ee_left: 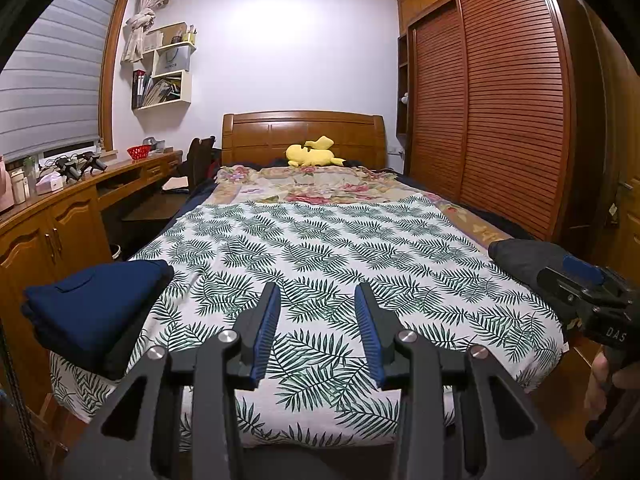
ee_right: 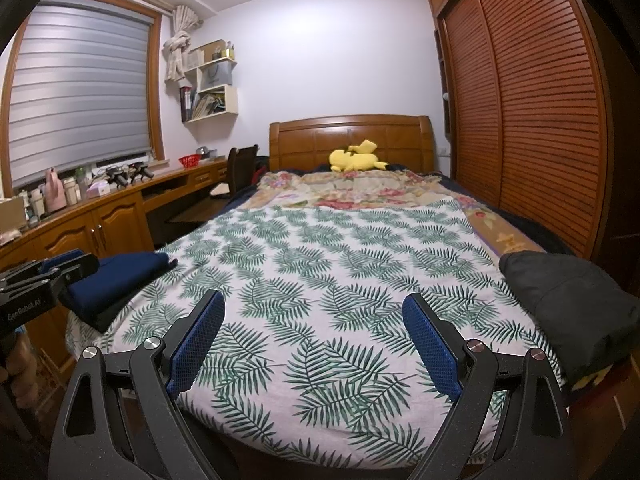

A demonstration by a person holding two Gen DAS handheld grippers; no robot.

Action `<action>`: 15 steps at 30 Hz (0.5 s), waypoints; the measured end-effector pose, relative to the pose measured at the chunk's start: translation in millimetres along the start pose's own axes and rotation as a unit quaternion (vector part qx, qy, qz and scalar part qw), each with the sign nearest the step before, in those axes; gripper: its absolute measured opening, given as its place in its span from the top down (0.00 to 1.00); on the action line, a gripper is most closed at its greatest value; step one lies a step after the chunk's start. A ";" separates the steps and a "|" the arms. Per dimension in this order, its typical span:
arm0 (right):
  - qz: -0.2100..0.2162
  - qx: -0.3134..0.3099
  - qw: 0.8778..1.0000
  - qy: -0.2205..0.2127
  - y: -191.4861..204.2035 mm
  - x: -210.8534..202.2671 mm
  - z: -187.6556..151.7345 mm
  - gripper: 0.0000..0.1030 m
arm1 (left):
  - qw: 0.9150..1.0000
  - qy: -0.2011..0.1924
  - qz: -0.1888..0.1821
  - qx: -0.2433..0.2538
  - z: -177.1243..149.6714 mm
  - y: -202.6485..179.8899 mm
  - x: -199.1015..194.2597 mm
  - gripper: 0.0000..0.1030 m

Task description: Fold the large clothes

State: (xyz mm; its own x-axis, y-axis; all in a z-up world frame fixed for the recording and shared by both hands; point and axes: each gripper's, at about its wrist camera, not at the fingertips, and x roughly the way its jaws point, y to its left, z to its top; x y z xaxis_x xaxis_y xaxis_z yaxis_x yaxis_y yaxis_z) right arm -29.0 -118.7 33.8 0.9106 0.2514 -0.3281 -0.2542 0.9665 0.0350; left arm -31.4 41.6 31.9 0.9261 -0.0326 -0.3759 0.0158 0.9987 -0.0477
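Left wrist view shows the left gripper held above the near end of the bed, its blue-padded fingers parted and pinching nothing. The right gripper hangs likewise over the palm-leaf sheet, its fingers spread wider and also empty. A folded navy garment lies on the near left corner of the bed; a dark grey garment sits bunched at the near right corner — probably the next piece to fold. It looks soft and limp, thick enough to carry some weight, and should sag and drape once lifted rather than hold a shape. A sound hold would be at two separated points along one edge — collar, shoulders or hem — though no seam can be made out in the lump.
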 end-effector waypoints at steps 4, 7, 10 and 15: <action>0.000 0.000 1.000 0.000 0.0 -0.1 0.0 0.11 | 1.000 0.000 0.000 0.000 0.1 0.2 -0.1 0.63; 0.000 0.000 1.000 0.000 0.1 0.0 0.2 0.11 | 1.000 0.000 0.000 0.000 0.0 -0.1 -0.2 0.63; 0.000 0.001 1.000 0.000 -0.1 -0.1 0.3 0.11 | 1.000 0.000 0.000 0.000 0.3 -0.5 0.0 0.63; 0.000 0.001 1.000 0.001 0.4 -0.2 -0.9 0.11 | 1.000 0.000 0.000 0.002 1.0 0.6 -0.6 0.63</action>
State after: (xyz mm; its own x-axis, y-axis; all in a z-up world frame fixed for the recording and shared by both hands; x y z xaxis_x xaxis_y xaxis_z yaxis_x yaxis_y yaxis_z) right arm -29.5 -118.4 33.1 0.9102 0.2515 -0.3291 -0.2538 0.9666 0.0367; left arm -31.6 42.2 33.0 0.9258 -0.0328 -0.3767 0.0172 0.9989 -0.0445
